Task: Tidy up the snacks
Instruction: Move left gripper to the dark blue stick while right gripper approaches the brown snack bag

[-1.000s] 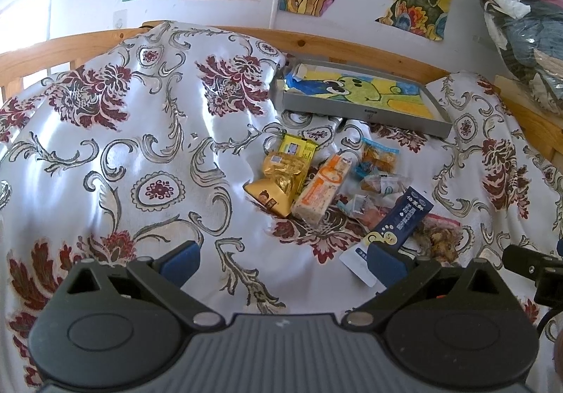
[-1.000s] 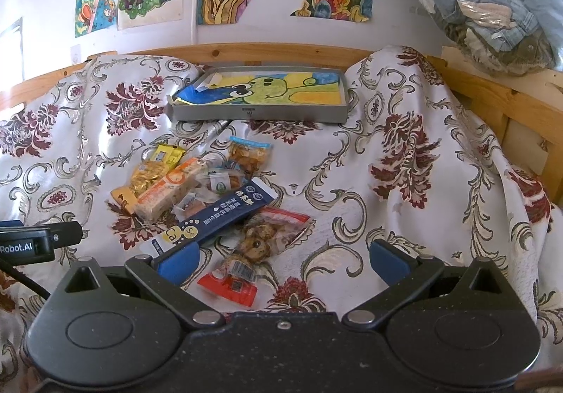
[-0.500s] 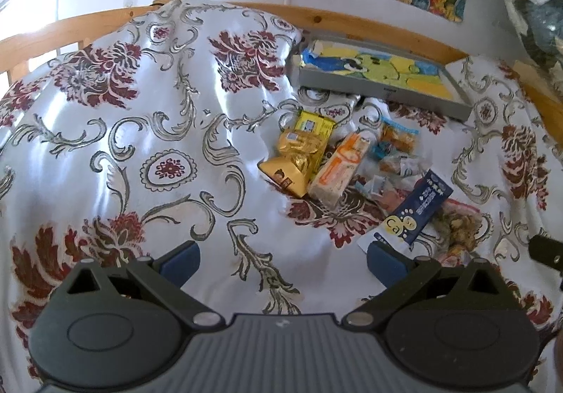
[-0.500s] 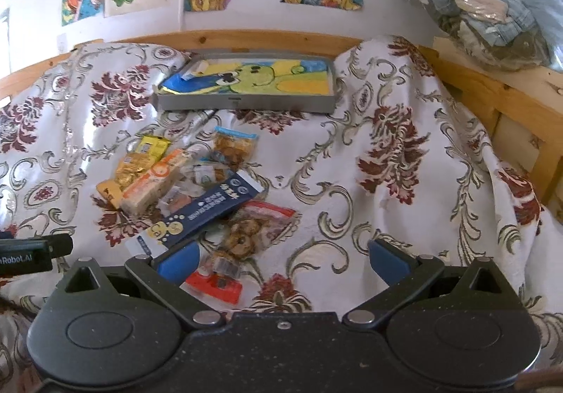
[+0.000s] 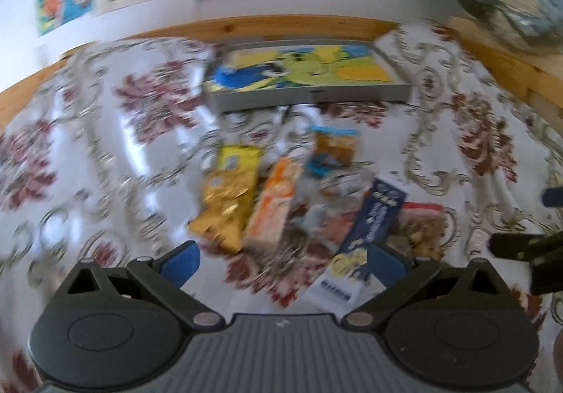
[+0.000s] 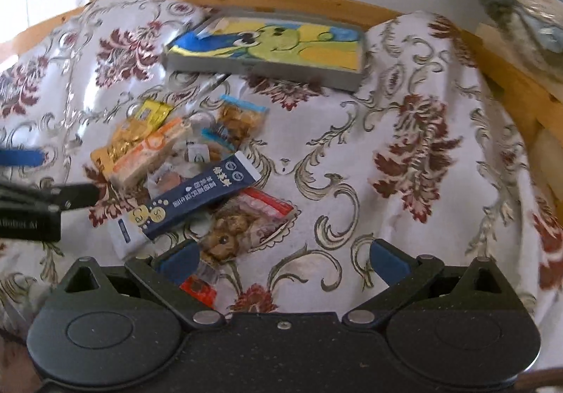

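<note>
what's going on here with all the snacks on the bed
A person holds two handheld grippers over a floral bedspread. Both the left gripper and the right gripper are open and empty. A pile of snack packets, including a long navy blue box, lies loose in front of a shallow grey tray with a cartoon picture inside. Nothing is sorted yet.

Snack packets point(image 6: 183, 178) lie heaped at centre-left of the frame; a navy box point(image 6: 200, 197) rests diagonally on top.

Your left wrist view is smeared with blur, so snack labels are unreadable; the right gripper's point(image 6: 283, 261) finger hides part of the red packet point(image 6: 198, 289).
</note>
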`<action>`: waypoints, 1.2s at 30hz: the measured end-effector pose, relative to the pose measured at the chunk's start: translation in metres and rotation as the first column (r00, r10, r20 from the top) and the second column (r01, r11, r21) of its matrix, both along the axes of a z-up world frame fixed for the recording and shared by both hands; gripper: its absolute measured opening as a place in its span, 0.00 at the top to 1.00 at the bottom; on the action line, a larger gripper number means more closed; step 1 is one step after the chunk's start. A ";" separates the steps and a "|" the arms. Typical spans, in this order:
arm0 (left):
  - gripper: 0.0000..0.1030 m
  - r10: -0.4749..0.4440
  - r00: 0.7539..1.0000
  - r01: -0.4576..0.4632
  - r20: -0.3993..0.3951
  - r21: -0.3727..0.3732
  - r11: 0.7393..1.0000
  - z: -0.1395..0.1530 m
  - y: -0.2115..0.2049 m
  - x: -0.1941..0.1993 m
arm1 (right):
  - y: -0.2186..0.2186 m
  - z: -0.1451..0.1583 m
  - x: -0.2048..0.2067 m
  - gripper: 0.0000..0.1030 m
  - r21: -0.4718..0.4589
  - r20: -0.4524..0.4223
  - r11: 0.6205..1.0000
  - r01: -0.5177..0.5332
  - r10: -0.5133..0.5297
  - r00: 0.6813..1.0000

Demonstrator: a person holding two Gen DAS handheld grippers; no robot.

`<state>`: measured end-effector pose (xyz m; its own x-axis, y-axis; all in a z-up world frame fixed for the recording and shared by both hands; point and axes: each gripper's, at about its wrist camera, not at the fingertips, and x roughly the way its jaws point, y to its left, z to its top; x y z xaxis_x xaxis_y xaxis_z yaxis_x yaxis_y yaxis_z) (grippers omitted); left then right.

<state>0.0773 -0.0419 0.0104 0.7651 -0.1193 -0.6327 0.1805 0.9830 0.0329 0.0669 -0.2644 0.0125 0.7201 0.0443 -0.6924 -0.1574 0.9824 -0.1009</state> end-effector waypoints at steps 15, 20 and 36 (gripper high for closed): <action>0.01 -0.176 0.981 0.178 -0.085 0.021 0.984 -0.033 -0.021 0.060 | 0.033 -0.040 0.030 0.08 0.040 -0.027 0.981 -0.188 0.189 0.982; 0.01 -0.171 0.981 0.175 -0.087 0.043 0.984 -0.033 -0.024 0.062 | 0.035 -0.048 0.041 0.19 0.068 -0.043 0.985 -0.160 0.163 0.986; 0.05 -0.160 0.979 0.166 -0.129 0.033 0.986 -0.041 -0.039 0.069 | 0.024 -0.056 0.036 0.45 0.024 -0.053 0.995 -0.097 0.098 0.994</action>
<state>0.1459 -0.0811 -0.0301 0.6516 -0.2063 -0.7300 0.3437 0.9381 0.0417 0.1025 -0.2405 -0.0436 0.6730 0.1279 -0.7285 -0.2575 0.9638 -0.0686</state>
